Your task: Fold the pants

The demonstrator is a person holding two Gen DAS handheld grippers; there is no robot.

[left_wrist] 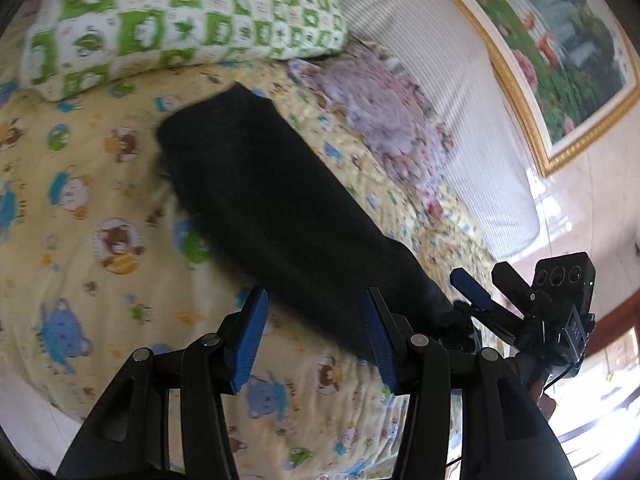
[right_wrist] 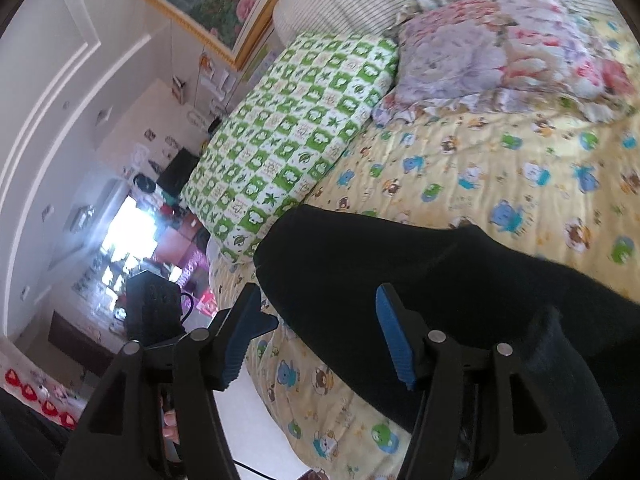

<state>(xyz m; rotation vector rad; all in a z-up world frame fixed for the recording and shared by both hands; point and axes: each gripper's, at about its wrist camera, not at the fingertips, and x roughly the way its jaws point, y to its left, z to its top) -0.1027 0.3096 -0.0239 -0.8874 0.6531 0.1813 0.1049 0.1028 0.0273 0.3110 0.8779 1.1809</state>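
Observation:
Black pants [left_wrist: 272,200] lie as a long folded strip across the yellow cartoon bedsheet [left_wrist: 100,240]. My left gripper [left_wrist: 318,292] hovers over the strip's near end, its blue pads [left_wrist: 250,340] standing wide apart with sheet and cloth edge showing between them. In the same view my right gripper [left_wrist: 476,270] sits at the strip's right end, jaws parted, bunched cloth at its base. The right wrist view shows the pants [right_wrist: 400,272] running behind my right gripper [right_wrist: 320,288], which is open; neither pad presses the cloth.
A green checked pillow [left_wrist: 180,16] and a floral pillow [left_wrist: 384,120] lie at the head of the bed against a striped headboard [left_wrist: 460,100]. A gold-framed picture [left_wrist: 560,60] hangs above. The bed's edge [right_wrist: 240,292] drops to a cluttered floor on the left.

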